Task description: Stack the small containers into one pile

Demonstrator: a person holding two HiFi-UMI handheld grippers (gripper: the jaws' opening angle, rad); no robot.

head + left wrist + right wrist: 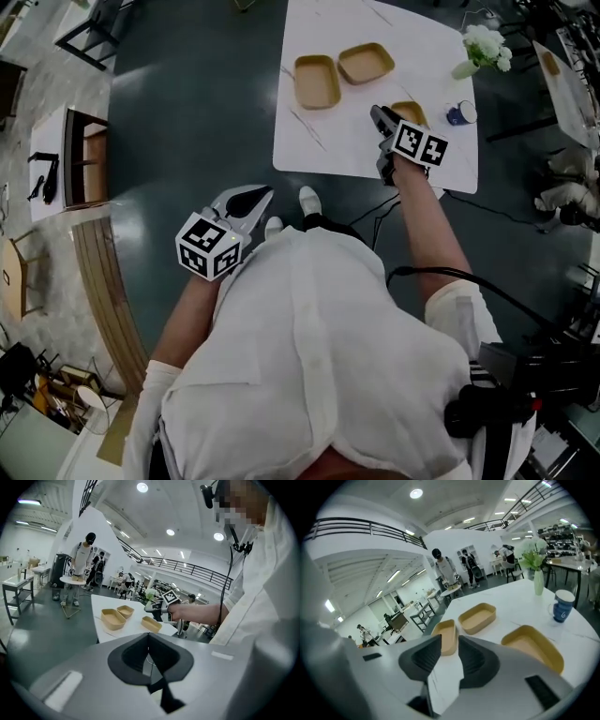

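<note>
Here shows right gripper [450, 648] above tabletop [319, 150] by near edge, jaws slightly apart, empty; nearest container [532, 646] just to its right, container pair [477, 617] ahead, toward left edge. Left gripper [251, 201] closed, off-table, farther.

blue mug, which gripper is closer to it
Right. The right gripper hangs over the table, just left of the mug. The left gripper is off the table, back past its near edge and much farther from the mug.
</note>
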